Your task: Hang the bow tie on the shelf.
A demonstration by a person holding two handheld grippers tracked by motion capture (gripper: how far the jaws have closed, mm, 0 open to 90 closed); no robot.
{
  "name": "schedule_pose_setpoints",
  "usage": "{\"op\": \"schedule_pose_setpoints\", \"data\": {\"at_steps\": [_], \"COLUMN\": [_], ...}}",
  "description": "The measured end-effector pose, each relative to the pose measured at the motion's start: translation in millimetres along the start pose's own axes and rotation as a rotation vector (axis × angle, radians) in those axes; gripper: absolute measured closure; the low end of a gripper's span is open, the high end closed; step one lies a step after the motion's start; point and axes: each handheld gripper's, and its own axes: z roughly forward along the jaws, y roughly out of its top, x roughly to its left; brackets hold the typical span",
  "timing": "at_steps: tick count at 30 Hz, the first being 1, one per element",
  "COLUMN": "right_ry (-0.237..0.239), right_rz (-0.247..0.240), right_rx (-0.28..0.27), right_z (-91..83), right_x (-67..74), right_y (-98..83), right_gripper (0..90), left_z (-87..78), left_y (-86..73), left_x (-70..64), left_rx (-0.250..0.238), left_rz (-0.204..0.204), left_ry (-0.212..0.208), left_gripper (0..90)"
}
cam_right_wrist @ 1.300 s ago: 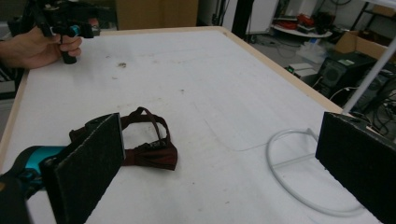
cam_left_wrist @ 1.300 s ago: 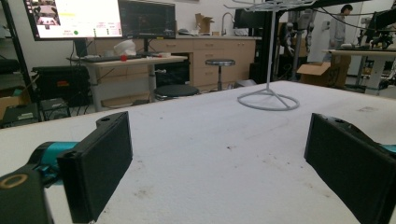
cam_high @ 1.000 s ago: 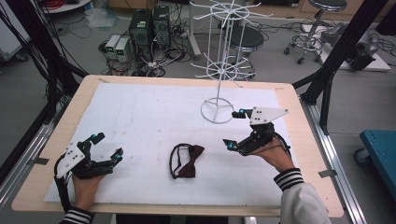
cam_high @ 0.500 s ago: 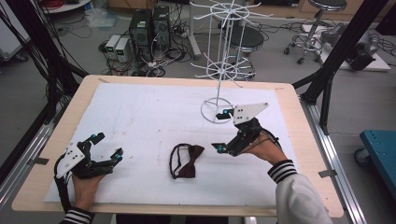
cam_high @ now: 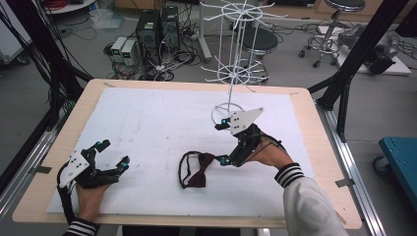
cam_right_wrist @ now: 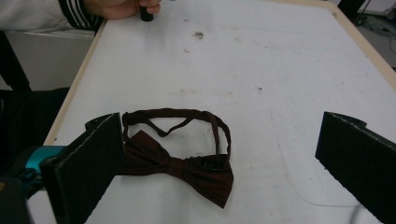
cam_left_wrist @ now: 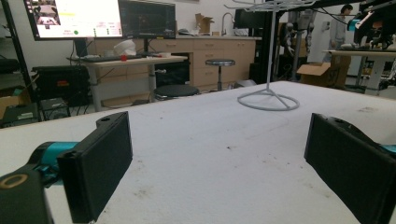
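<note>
Trouble, if it comes, would most likely start at the bow tie (cam_high: pixel 196 169), which lies flat on the white mat (cam_high: pixel 147 123) near the front of the table (cam_high: pixel 314 113), its strap looped loosely behind the knot. The right gripper (cam_high: pixel 222 141) hangs just beside its right end with jaws spread wide and nothing between them; in the right gripper view the bow tie (cam_right_wrist: pixel 180 161) sits low between the two black jaws, closer to the one at the left of that view. Closing from here could catch only the thin strap, or a single wing, so the tie might dangle lopsided or slip out when lifted. Pressing down too flat could also drag the fabric across the mat instead of pinching it. The left gripper (cam_high: pixel 113 153) rests on the mat near the front left, released as well, well apart from the tie.

Room is generous: the mat between the two grippers is bare, and the front edge of the table lies just behind the tie. Farther back, the white wire rack (cam_high: pixel 236 73) stands on its ring base, near the right gripper's raised plate, so a high backward lift risks knocking it.
</note>
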Motion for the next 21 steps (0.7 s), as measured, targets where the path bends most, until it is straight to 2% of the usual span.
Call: {"op": "schedule_pose_setpoints", "data": {"at_steps": [3, 9, 14, 21], "right_ry": [0.026, 0.048, 0.09, 0.13], "right_rz": [-0.007, -0.019, -0.058, -0.091], "right_rx": [0.011, 0.025, 0.081, 0.124], "right_z": [7.6, 16.1, 29.3, 45.6], "right_x": [-0.5, -2.0, -2.6, -2.3], "right_y": [0.4, 1.8, 9.1, 12.8], "right_gripper": [0.7, 0.7, 0.7, 0.7], "left_z": [0.0, 0.0, -0.1, -0.2], "left_y": [0.0, 0.0, 0.0, 0.0], "left_x": [0.0, 0.0, 0.2, 0.2], "left_rx": [0.0, 0.0, 0.0, 0.001], "left_rz": [-0.001, -0.001, -0.001, -0.003], "left_ry": [0.0, 0.0, 0.0, 0.001], "left_gripper": [8.1, 8.1, 8.1, 8.1]}}
